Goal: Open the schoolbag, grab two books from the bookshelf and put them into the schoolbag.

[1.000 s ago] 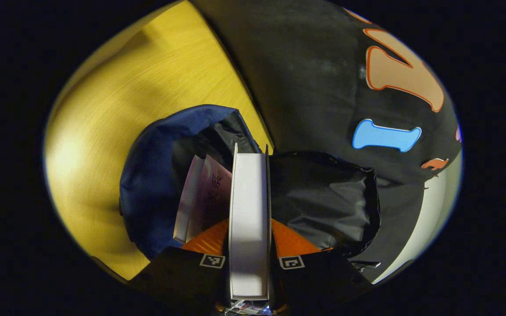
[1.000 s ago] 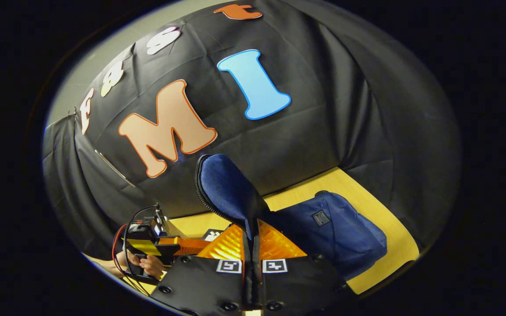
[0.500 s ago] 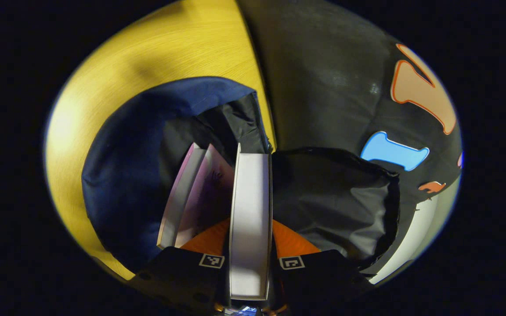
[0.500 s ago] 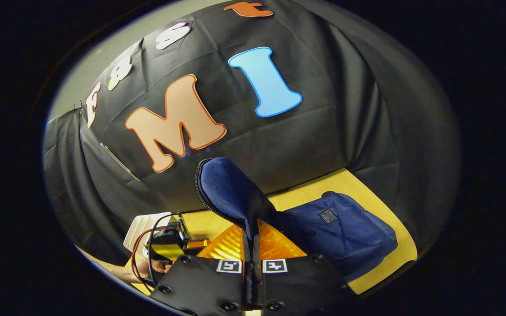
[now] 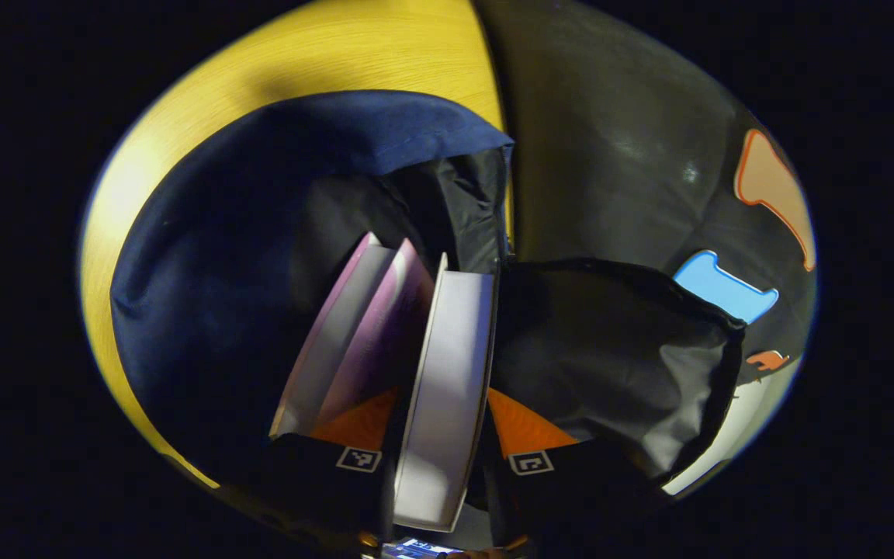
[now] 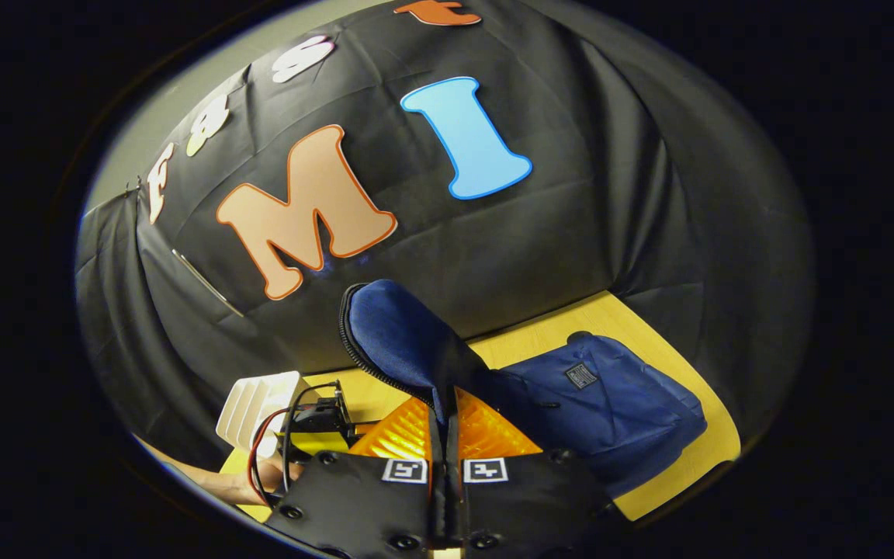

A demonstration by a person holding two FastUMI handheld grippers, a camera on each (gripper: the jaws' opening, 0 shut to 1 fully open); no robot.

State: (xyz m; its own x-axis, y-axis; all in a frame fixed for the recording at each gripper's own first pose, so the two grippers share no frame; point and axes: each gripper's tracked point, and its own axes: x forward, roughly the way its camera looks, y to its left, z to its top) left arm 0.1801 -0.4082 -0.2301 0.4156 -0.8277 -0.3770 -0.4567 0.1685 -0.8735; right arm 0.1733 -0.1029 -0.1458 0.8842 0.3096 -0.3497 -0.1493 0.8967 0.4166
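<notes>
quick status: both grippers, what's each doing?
Left gripper: closed on a white book, over the open schoolbag.
Right gripper: closed on the schoolbag's flap, holding it up.

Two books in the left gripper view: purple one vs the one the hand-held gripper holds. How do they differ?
The white-edged book is clamped between the left hand-held gripper fingers; the purple-covered book is free of it, already inside the open navy fabric schoolbag. The white-edged book shows its pale page edge with covers shut; the purple-covered book shows a purple cover face as well. Both stand on edge, tilted alike, side by side at the bag's mouth.
</notes>
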